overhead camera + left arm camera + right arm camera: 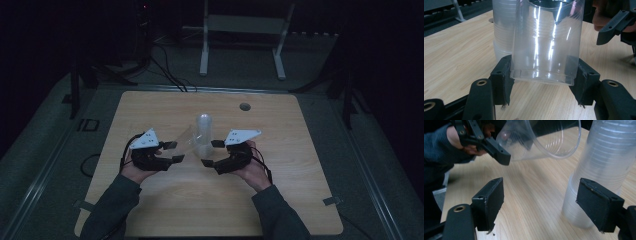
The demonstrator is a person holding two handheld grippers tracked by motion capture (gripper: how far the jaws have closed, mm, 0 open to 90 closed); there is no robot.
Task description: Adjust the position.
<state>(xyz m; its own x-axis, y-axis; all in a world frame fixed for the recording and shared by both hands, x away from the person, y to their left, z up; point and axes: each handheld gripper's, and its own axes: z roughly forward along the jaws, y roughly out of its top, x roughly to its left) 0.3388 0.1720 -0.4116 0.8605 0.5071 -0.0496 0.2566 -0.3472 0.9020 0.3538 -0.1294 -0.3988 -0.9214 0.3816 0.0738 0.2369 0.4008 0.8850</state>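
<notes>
A clear plastic cup (546,42) is being gripped at its base by the left gripper (544,80); the right gripper (541,202) is being held part-open, empty, beside the stack of clear plastic cups (599,170).

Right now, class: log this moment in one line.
left gripper: shut on cup | right gripper: open beside stack | table

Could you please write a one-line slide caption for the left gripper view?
The left claw grips a clear plastic cup near its base, a stack of cups behind it.
</notes>
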